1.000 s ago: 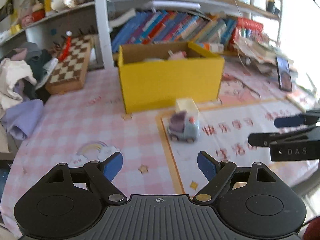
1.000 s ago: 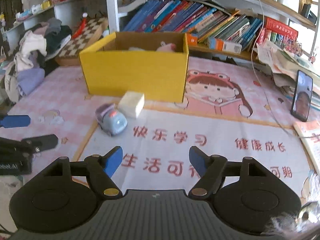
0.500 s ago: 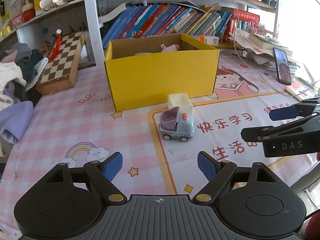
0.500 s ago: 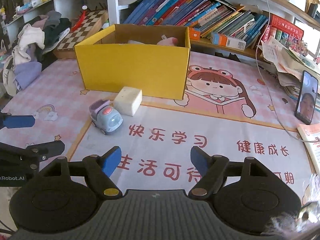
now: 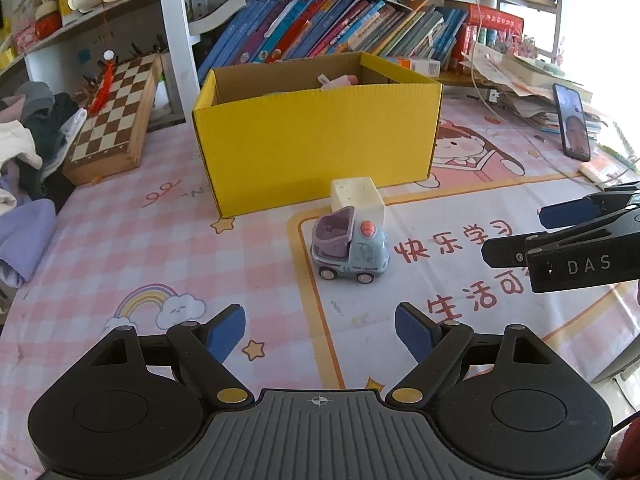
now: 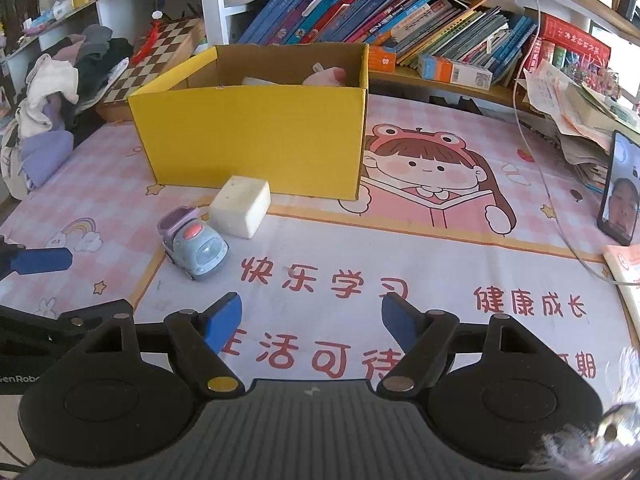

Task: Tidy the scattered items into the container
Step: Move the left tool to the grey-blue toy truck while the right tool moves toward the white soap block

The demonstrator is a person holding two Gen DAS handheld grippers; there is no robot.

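Observation:
A small blue-and-purple toy truck [image 5: 349, 250] [image 6: 195, 242] stands on the printed mat, with a cream foam block [image 5: 357, 198] [image 6: 240, 205] just behind it. Behind both sits the open yellow cardboard box [image 5: 316, 142] [image 6: 256, 136], a pink item [image 5: 338, 80] [image 6: 325, 77] showing inside. My left gripper [image 5: 320, 334] is open and empty, a short way in front of the truck. My right gripper [image 6: 312, 322] is open and empty too, to the right of the truck; it shows at the right of the left wrist view [image 5: 516, 230].
A wooden chessboard [image 5: 116, 116] leans at the back left beside a pile of clothes [image 5: 24, 152]. A shelf of books [image 6: 360, 12] runs behind the box. A phone [image 6: 620, 190] stands propped at the right near stacked papers [image 6: 576, 112] and a white cable.
The left gripper has swung so the truck and box sit more centred and nearer in its view. The right gripper has edged closer to the box. Both stayed open.

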